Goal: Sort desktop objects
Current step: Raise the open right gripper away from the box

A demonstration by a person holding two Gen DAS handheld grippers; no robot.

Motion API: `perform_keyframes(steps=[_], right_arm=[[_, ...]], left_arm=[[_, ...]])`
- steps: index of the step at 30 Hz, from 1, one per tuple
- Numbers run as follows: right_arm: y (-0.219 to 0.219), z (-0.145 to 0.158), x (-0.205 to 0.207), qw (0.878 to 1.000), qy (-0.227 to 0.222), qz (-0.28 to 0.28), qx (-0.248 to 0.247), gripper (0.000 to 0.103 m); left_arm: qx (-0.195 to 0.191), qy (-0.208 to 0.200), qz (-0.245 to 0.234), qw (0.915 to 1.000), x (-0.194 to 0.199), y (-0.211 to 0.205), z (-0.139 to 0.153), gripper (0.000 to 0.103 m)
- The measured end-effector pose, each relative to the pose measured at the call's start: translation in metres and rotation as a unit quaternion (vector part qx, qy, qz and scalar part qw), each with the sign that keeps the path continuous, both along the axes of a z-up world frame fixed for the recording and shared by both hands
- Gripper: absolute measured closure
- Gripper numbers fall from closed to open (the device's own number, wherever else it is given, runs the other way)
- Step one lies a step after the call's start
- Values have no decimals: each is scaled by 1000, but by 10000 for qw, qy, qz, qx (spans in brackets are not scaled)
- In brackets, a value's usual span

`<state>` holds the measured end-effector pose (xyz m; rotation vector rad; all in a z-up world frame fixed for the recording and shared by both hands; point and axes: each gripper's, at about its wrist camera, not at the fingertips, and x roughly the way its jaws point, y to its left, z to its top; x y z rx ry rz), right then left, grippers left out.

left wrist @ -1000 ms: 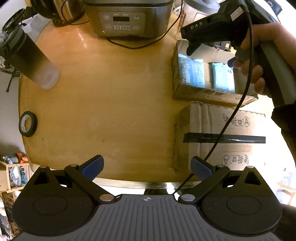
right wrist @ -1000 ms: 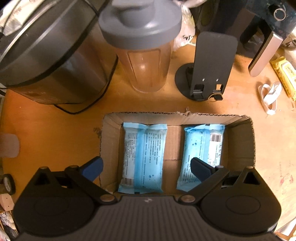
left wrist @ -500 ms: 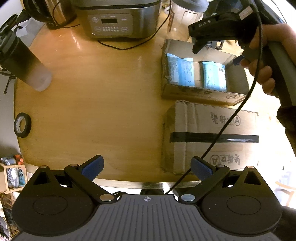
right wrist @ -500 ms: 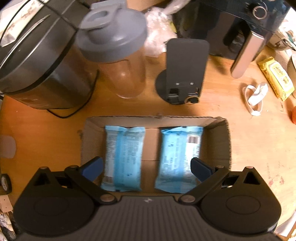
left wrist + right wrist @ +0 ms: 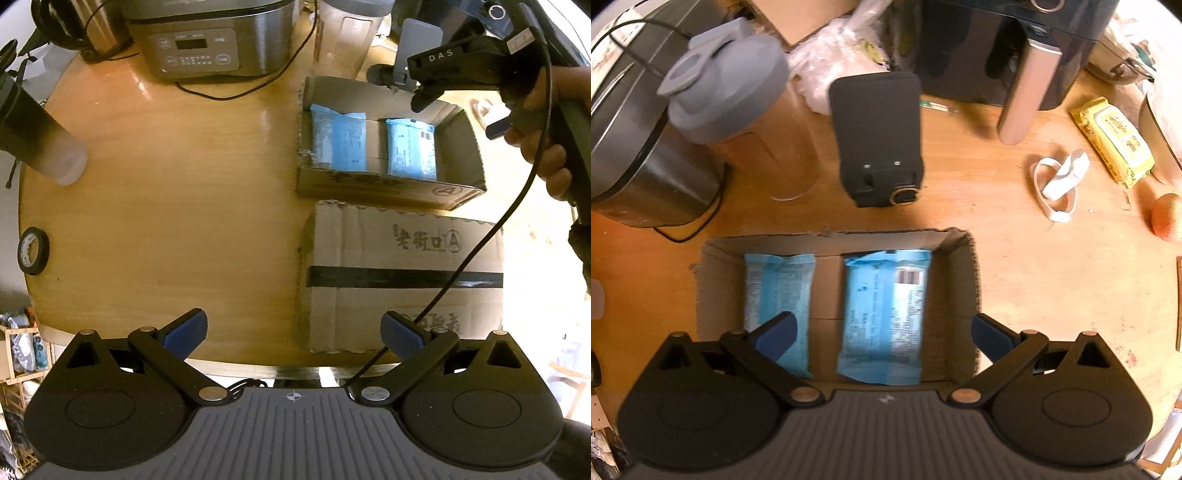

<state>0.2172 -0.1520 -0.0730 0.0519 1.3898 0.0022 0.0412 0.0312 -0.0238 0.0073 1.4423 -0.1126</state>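
An open cardboard box [image 5: 461,136] [image 5: 956,258] sits on the wooden table and holds two blue packets [image 5: 338,142] [image 5: 410,149], also seen in the right wrist view [image 5: 779,288] [image 5: 886,310]. My right gripper [image 5: 882,334] is open and empty, above the box's near side; in the left wrist view it [image 5: 428,92] hangs over the box's far right corner. My left gripper [image 5: 293,334] is open and empty at the table's near edge, beside a closed taped cardboard box [image 5: 402,273].
A rice cooker [image 5: 207,40], a grey-lidded shaker [image 5: 738,110], a phone stand [image 5: 879,136], a dark appliance [image 5: 997,48], a yellow wipes pack [image 5: 1112,138], a white strap [image 5: 1060,181] and an orange fruit [image 5: 1167,218] stand beyond the box. A dark bottle [image 5: 37,136] and tape roll [image 5: 33,251] are left.
Both grippers have drawn back toward me, so more of the table and boxes shows. The right gripper has also shifted right over the box. Both stay open.
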Motion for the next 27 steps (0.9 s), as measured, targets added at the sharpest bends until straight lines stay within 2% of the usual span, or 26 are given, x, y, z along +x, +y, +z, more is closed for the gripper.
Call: perform_keyframes(steps=[18, 27], right_arm=[[-57, -6, -3, 9996, 93, -245, -73, 0], [-71, -7, -8, 9995, 79, -294, 4, 0]], left_arm=[[-18, 27, -115, 9999, 3, -37, -3, 0], [-14, 61, -141, 9999, 5, -45, -7, 0]])
